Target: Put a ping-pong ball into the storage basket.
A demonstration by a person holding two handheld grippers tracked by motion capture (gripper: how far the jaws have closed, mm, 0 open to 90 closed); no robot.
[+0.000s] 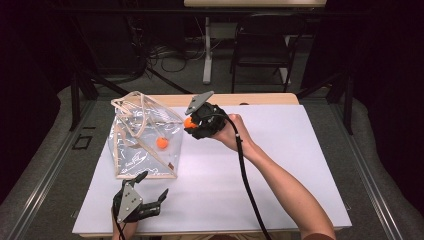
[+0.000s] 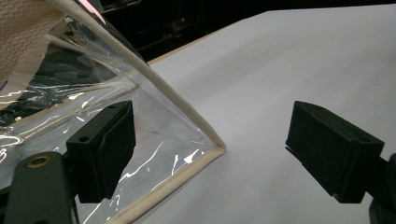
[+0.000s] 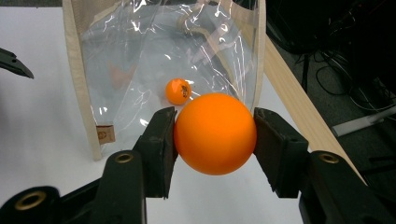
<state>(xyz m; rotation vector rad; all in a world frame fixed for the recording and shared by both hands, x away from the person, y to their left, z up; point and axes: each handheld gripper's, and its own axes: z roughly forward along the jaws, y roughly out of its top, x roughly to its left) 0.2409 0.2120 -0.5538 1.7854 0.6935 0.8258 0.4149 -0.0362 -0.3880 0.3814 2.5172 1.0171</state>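
A clear plastic bag [image 1: 145, 140] with cream trim and handles stands on the white table cover [image 1: 280, 165]. One orange ball [image 1: 162, 143] lies inside it, also seen through the plastic in the right gripper view as the small ball [image 3: 178, 91]. My right gripper [image 1: 191, 123] hovers just right of the bag's top, shut on a second orange ball [image 3: 215, 133] squeezed between both pads. My left gripper [image 1: 152, 186] rests open near the table's front edge, its jaws straddling the bag's near corner [image 2: 215, 147] without touching it.
The wooden table edge [image 1: 260, 99] runs behind the white cover. A black chair [image 1: 262, 45] and a desk leg [image 1: 207, 50] with cables stand on the floor beyond. A black cable [image 1: 247, 175] trails from the right gripper along the forearm.
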